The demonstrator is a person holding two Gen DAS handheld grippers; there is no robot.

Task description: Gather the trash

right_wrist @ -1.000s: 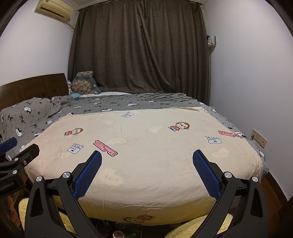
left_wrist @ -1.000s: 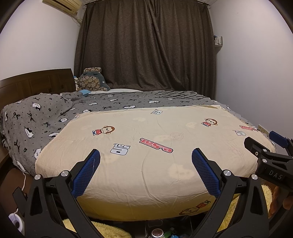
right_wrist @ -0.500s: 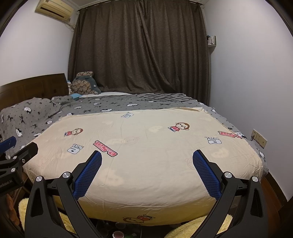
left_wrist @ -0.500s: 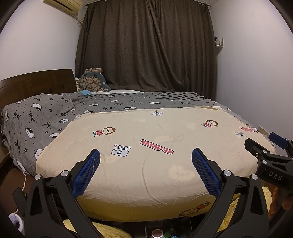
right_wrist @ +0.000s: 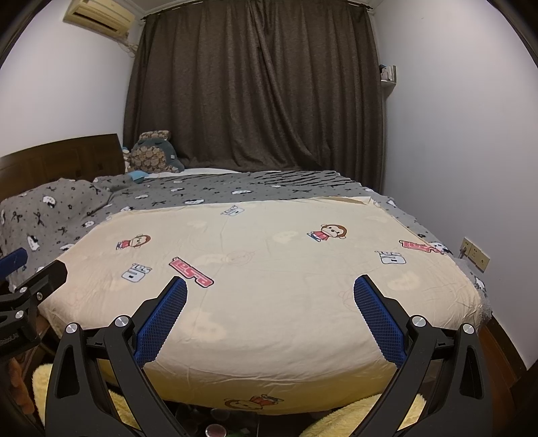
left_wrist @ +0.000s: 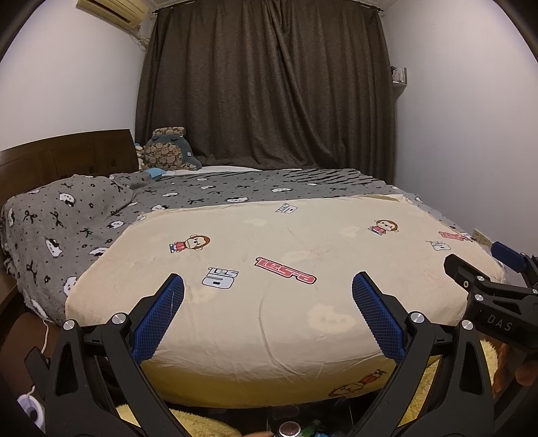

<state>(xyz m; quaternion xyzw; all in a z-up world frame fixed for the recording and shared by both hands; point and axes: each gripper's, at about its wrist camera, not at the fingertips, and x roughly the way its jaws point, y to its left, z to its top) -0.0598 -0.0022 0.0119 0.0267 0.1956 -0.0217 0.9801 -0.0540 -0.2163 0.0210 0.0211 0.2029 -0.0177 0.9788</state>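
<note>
Trash partly visible under bed; left tool, right tool wide open, empty.

Home bedroom. Large bed fills the frame, cream quilt with cartoon monkey prints over a grey patterned blanket. Wooden headboard at 9 o'clock, plush toy at 11 beside it. Dark full-height curtain at 12, wall air conditioner at 10–11, small wall shelf at 1–2, wall socket at 3.
</note>
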